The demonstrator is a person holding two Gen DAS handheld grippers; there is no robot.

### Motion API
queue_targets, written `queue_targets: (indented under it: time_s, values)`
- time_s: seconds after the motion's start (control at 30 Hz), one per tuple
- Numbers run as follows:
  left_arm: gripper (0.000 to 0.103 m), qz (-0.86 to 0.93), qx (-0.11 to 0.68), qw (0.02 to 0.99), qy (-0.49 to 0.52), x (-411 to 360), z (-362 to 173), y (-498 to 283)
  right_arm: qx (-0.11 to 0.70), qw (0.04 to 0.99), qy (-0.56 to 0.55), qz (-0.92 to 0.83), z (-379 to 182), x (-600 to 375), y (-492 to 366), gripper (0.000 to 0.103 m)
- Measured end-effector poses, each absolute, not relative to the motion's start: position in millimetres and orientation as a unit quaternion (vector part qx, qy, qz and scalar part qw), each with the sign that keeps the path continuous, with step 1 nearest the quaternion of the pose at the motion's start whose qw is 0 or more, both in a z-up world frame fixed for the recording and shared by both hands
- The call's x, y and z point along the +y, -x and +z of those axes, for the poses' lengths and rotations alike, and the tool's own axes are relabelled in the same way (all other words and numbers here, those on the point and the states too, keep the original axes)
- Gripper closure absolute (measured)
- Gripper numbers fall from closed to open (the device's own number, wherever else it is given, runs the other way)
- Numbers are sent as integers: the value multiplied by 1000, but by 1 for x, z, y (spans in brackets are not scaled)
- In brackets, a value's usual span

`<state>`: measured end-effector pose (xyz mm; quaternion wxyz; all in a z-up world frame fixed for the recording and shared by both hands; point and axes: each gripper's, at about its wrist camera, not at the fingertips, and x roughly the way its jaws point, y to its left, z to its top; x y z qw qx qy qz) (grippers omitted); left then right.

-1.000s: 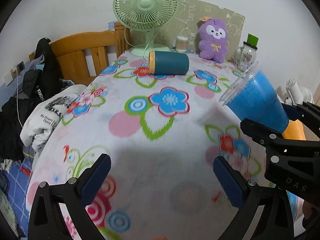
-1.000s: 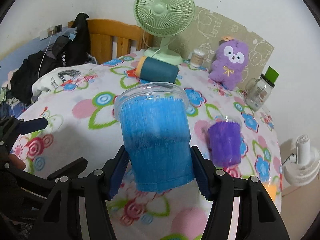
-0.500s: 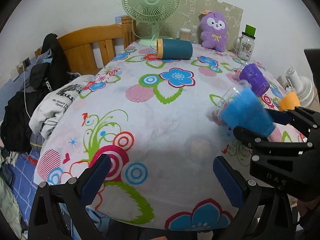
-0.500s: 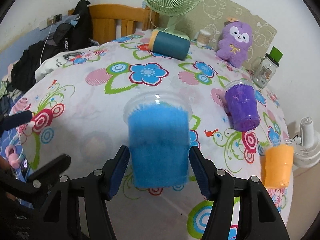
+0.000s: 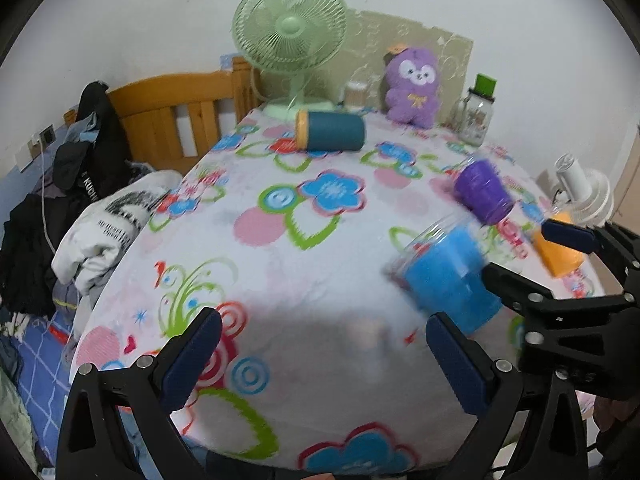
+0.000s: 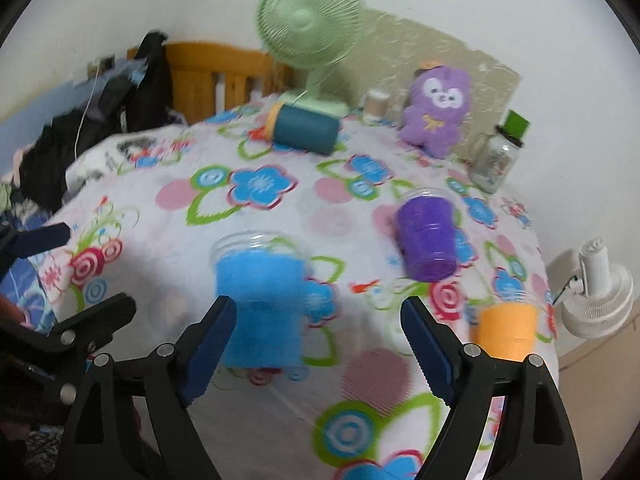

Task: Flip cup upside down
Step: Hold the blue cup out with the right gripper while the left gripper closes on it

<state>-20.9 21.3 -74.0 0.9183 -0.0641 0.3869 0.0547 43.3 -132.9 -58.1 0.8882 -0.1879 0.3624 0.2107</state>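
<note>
The blue cup [image 6: 260, 292] with a clear plastic rim is blurred and sits low over the floral table, rim toward the far side. My right gripper [image 6: 316, 348] is open, and the cup is by its left finger [image 6: 208, 348], not clamped. In the left wrist view the blue cup [image 5: 448, 276] lies tilted with its rim to the left, in front of the right gripper's fingers [image 5: 516, 284]. My left gripper [image 5: 320, 360] is open and empty over the near edge of the table.
A purple cup [image 6: 426, 236] and an orange cup [image 6: 506, 330] stand on the right side of the table. A teal tumbler [image 6: 306, 130] lies on its side near the green fan [image 6: 312, 20]. A purple plush [image 6: 438, 110], a glass jar [image 6: 498, 158] and clothes [image 5: 80, 200] at the left are around.
The right gripper opened and let go of the blue cup, which dropped toward the table and now sits left of the gripper's middle. Both cameras moved; the views are blurred.
</note>
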Motion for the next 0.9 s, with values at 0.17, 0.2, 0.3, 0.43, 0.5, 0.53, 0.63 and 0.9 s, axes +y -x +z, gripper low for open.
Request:
queue_targets:
  time_s: [0.17,0.2,0.3,0.43,0.5,0.53,0.63,0.9]
  values:
    - [0,23,374,924,75,-4,-61,6,358,905,130,190,-33,-193,-45,7]
    - [0,14,376,924,76,-12,-61,1,356,910,122,176,-30,-204,-47,7]
    - [0,-8,379,922,73,-34,-64,-11,355,920,83,145,-25,-241,-51,7]
    - [0,-11,391,918,55,-59,-76,-27,377,916,17,134,-36,-282,-57,7]
    - [0,-8,398,916,53,-65,-83,-31,389,911,-4,135,-44,-293,-58,7]
    - [0,-3,401,915,50,-68,-87,-33,392,910,-9,134,-48,-297,-58,7]
    - [0,7,412,911,37,-71,-99,-39,398,907,-11,135,-56,-301,-59,7]
    - [11,20,420,907,20,-75,-115,-44,402,903,-11,154,-69,-299,-68,7]
